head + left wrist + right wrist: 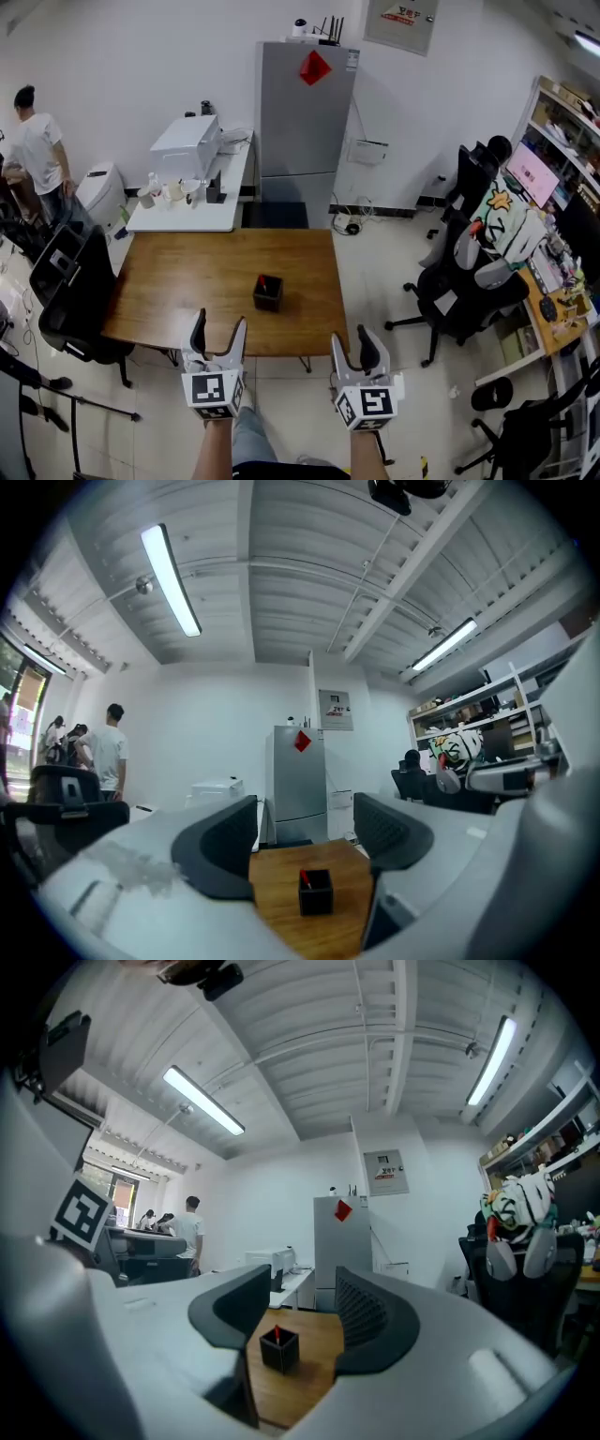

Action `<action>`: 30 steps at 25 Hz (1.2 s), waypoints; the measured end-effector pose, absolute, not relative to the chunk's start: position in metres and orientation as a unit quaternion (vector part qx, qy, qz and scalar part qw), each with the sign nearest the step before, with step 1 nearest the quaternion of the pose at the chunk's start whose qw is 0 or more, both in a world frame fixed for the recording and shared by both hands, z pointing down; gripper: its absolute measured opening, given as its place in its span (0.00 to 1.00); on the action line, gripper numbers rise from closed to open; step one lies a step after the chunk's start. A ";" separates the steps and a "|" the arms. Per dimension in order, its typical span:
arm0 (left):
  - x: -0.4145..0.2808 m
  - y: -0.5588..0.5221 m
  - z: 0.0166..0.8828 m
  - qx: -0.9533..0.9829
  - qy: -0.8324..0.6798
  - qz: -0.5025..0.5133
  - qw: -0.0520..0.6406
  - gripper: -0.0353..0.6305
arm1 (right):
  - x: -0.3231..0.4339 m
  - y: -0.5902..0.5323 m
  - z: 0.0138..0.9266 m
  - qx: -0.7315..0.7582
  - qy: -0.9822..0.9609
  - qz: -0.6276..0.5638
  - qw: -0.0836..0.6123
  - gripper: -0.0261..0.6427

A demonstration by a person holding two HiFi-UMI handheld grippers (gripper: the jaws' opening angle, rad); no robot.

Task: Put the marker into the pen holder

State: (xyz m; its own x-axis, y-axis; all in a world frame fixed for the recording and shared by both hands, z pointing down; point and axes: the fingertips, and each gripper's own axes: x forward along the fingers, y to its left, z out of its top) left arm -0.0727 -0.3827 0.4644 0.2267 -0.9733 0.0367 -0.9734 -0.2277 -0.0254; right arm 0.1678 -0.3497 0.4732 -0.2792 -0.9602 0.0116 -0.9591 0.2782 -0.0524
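A black square pen holder (pixel 268 292) stands on the wooden table (pixel 178 281), right of its middle. A red-capped marker (pixel 305 878) stands inside it, tip showing above the rim; the same marker (pixel 277 1332) shows in the right gripper view. My left gripper (pixel 217 333) hovers near the table's front edge, open and empty, with the holder (pixel 316 892) seen between its jaws. My right gripper (pixel 352 345) hangs just off the front right corner, also open and empty, and the holder (pixel 279 1350) lies ahead of it.
A black office chair (pixel 70 295) stands at the table's left side. A white side table (pixel 183 214) with a printer (pixel 187 145) sits behind, beside a grey fridge (pixel 305 112). More chairs (pixel 459 281) crowd the right. A person (pixel 39 150) stands far left.
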 end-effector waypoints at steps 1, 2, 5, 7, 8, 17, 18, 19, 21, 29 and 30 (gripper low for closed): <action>-0.067 -0.361 0.470 0.778 -0.628 0.017 0.010 0.54 | 0.179 -0.329 0.483 -0.595 0.802 -0.039 0.017 0.36; -0.061 -0.344 0.474 0.775 -0.631 0.017 0.017 0.52 | 0.186 -0.314 0.492 -0.591 0.804 -0.053 0.025 0.36; -0.043 -0.301 0.475 0.781 -0.623 0.044 0.017 0.52 | 0.192 -0.289 0.499 -0.581 0.810 -0.074 0.026 0.36; -0.039 -0.279 0.461 0.776 -0.629 0.041 0.012 0.52 | 0.183 -0.278 0.486 -0.572 0.818 -0.058 0.011 0.36; -0.041 -0.272 0.453 0.774 -0.633 0.036 0.007 0.52 | 0.177 -0.274 0.476 -0.568 0.821 -0.047 0.010 0.36; -0.071 -0.243 0.425 0.779 -0.626 0.032 -0.027 0.52 | 0.123 -0.257 0.438 -0.559 0.829 0.008 -0.001 0.37; -0.078 -0.240 0.423 0.778 -0.626 0.029 -0.029 0.52 | 0.113 -0.256 0.434 -0.556 0.831 0.016 -0.004 0.37; -0.085 -0.237 0.420 0.778 -0.627 0.023 -0.028 0.52 | 0.104 -0.254 0.429 -0.553 0.833 0.022 -0.005 0.37; -0.100 -0.234 0.416 0.777 -0.629 0.006 -0.024 0.52 | 0.084 -0.249 0.422 -0.545 0.838 0.030 -0.004 0.37; -0.130 -0.220 0.431 0.778 -0.628 0.029 -0.015 0.51 | 0.041 -0.233 0.426 -0.508 0.861 0.025 -0.012 0.34; -0.135 -0.219 0.432 0.775 -0.631 0.029 -0.014 0.50 | 0.038 -0.231 0.426 -0.505 0.863 0.025 -0.012 0.33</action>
State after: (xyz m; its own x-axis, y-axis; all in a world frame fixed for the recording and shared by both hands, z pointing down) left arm -0.1348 -0.2185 0.4325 0.2028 -0.9788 0.0277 -0.9772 -0.2041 -0.0588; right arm 0.0380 -0.2311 0.4262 -0.4900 -0.8717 -0.0044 -0.8705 0.4890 0.0557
